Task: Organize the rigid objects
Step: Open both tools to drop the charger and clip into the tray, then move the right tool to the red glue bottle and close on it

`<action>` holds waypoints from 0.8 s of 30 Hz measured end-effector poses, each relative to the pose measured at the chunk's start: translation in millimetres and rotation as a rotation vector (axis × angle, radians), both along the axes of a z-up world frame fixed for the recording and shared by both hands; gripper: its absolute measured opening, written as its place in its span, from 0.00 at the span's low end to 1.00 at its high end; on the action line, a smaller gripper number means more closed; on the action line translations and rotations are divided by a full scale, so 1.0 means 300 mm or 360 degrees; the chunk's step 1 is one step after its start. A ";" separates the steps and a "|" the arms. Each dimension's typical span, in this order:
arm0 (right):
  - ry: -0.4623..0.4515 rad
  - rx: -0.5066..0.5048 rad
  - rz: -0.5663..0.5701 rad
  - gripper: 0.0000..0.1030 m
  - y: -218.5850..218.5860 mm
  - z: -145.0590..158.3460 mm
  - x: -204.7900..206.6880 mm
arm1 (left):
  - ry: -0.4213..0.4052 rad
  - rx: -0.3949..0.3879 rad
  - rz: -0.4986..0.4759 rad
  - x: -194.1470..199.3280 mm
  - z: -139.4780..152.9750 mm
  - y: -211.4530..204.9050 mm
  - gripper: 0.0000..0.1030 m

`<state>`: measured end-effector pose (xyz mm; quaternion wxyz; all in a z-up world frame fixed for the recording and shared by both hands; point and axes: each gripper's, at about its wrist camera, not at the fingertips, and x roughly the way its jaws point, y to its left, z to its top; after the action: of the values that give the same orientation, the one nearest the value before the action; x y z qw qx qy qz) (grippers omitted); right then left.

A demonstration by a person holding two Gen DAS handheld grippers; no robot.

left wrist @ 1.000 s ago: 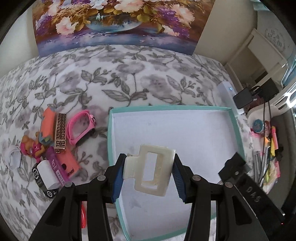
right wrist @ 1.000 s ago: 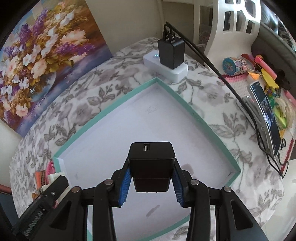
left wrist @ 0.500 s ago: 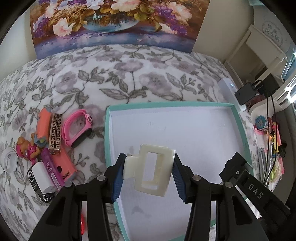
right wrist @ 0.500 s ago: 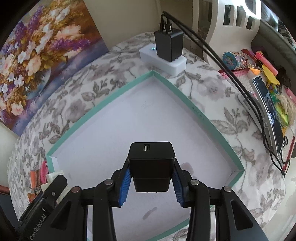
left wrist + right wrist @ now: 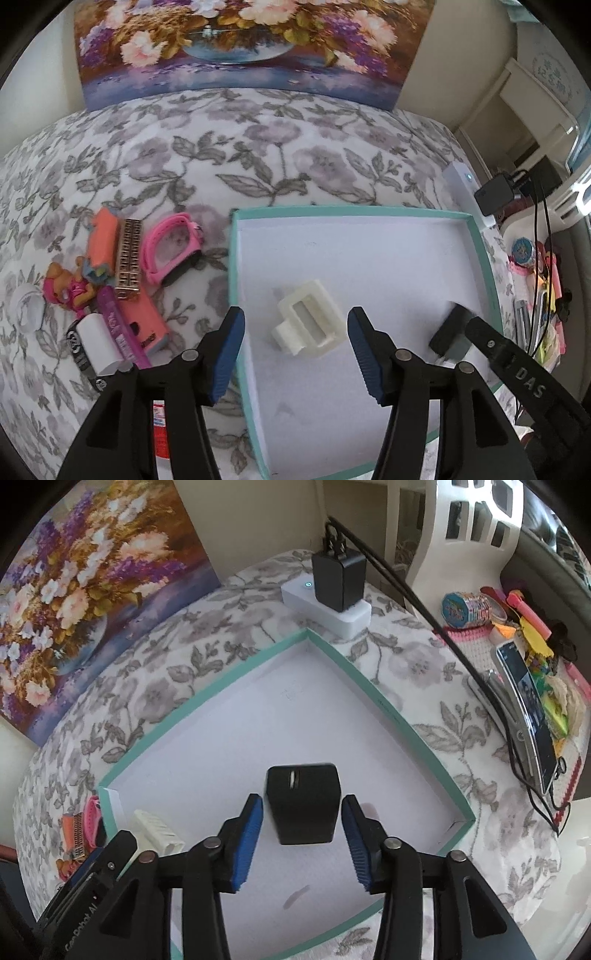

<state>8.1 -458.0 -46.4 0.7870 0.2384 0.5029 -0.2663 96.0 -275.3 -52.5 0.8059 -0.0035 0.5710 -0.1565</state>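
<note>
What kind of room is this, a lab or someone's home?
Most likely a home: a floral cloth covers the surface, a flower painting leans on the wall, and a phone lies among bright clutter.

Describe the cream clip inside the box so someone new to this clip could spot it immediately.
Find the shallow teal-rimmed box on the floral cloth. On its white floor, nearer the left wall, lies the cream hair clip, apart from the black charger at the right wall. It is the only pale item there, with a rectangular cut-out.
</note>
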 end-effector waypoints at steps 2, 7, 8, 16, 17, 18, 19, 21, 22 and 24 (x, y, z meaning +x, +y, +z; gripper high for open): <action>-0.0014 -0.0010 0.0012 0.58 0.010 0.016 0.000 | -0.0005 0.0014 0.0032 0.004 0.008 0.020 0.68; -0.0012 -0.0016 0.0049 0.70 0.050 0.029 0.015 | 0.0001 0.0029 0.0152 0.022 0.020 0.102 0.79; -0.0005 -0.0021 0.0063 0.71 0.059 0.028 0.018 | 0.0001 0.0042 0.0186 0.028 0.021 0.125 0.79; 0.0026 -0.0027 0.0154 0.84 0.133 0.019 0.048 | 0.0049 0.0158 0.0392 0.056 0.001 0.291 0.86; 0.0024 -0.0025 0.0165 0.87 0.143 0.019 0.049 | 0.0052 0.0174 0.0413 0.057 0.000 0.310 0.86; 0.0019 -0.0027 0.0172 0.93 0.153 0.020 0.049 | 0.0053 0.0189 0.0434 0.057 0.002 0.330 0.86; 0.0016 -0.0030 0.0177 0.96 0.160 0.021 0.050 | 0.0055 0.0197 0.0451 0.058 0.003 0.346 0.86; 0.0011 -0.0040 0.0194 0.97 0.181 0.028 0.052 | 0.0057 0.0204 0.0496 0.056 0.011 0.388 0.87; 0.0005 -0.0049 0.0205 0.97 0.193 0.033 0.053 | 0.0053 0.0204 0.0510 0.056 0.014 0.400 0.87; -0.0006 -0.0065 0.0229 0.99 0.219 0.043 0.056 | 0.0045 0.0200 0.0555 0.054 0.026 0.436 0.87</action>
<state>25.0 -392.3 -33.6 0.8098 0.1860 0.5117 -0.2186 112.3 -144.5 -44.7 0.8114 -0.0543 0.5816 0.0216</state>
